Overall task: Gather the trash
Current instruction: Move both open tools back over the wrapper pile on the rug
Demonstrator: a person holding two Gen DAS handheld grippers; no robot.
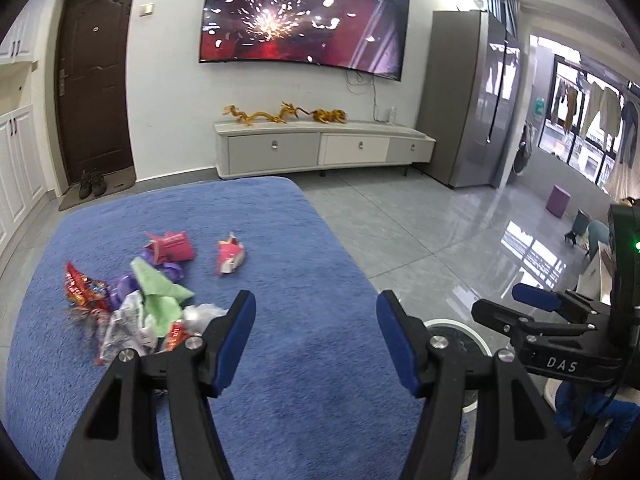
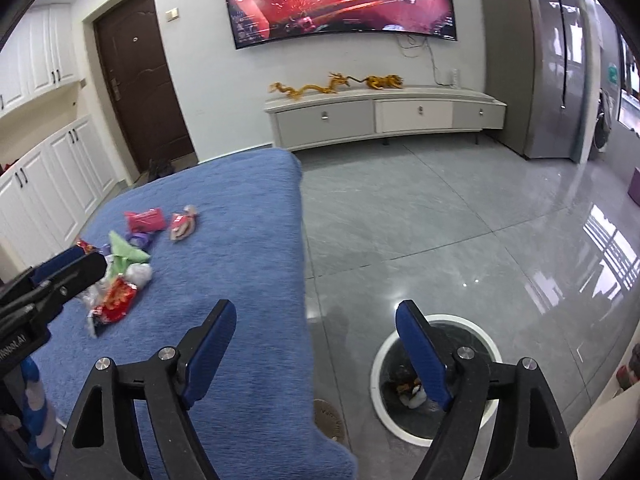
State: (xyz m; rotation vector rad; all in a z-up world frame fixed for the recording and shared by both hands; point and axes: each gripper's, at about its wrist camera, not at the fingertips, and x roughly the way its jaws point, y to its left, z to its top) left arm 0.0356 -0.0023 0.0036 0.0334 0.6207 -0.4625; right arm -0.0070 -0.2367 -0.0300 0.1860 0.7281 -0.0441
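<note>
Both grippers are hanging empty, jaws apart: the right gripper [image 2: 316, 344] above the white-rimmed bin [image 2: 384, 350], the left gripper [image 1: 316, 320] over the blue-covered table [image 1: 304, 240]. Crumpled wrappers [image 1: 132, 304] are lying there; next probably reaching for one.
</note>
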